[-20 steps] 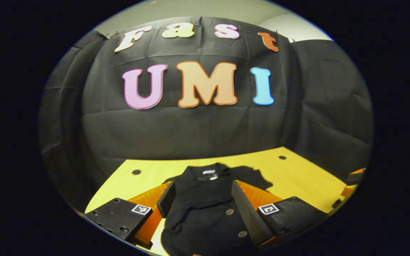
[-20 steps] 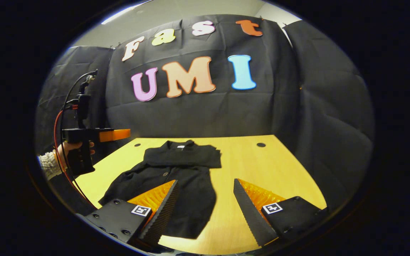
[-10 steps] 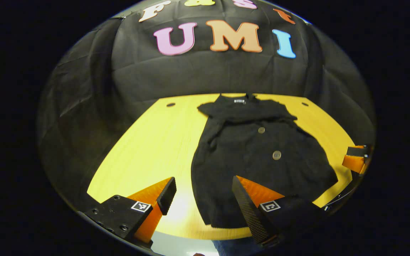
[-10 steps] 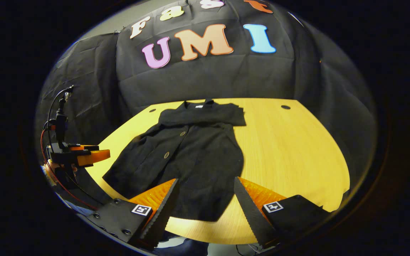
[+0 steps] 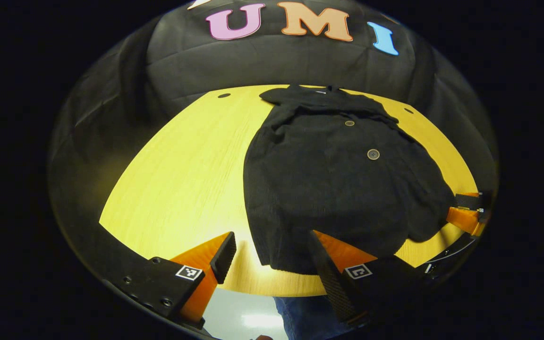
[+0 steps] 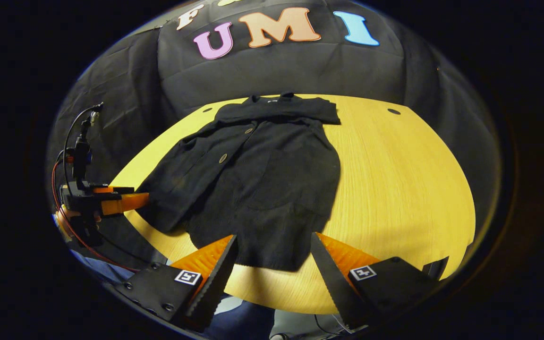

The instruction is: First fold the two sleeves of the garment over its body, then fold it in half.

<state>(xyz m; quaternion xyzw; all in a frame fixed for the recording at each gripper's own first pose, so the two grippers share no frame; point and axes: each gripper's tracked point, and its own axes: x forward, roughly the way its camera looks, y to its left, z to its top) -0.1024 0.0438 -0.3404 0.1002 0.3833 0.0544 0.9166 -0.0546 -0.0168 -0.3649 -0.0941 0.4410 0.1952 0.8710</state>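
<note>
Both pairs of fingers stand spread with nothing between them: the left gripper hangs above the near hem, and the right gripper does the same from its own side, over the hem and the table's near edge. The black garment lies flat on the yellow wooden table, collar toward the booth's black cloth wall and hem toward the near edge. One sleeve is folded across the chest just under the collar, seen in the right gripper view as a dark band. Two round buttons show down the front, the upper and the lower. In the right gripper view the left gripper appears farther off at the garment's side, its orange finger just beside the cloth's edge, with a red and black cable looping up from it. Small dark holes mark the table's far corners. Blue trouser cloth of the person shows below the table's near edge
</note>
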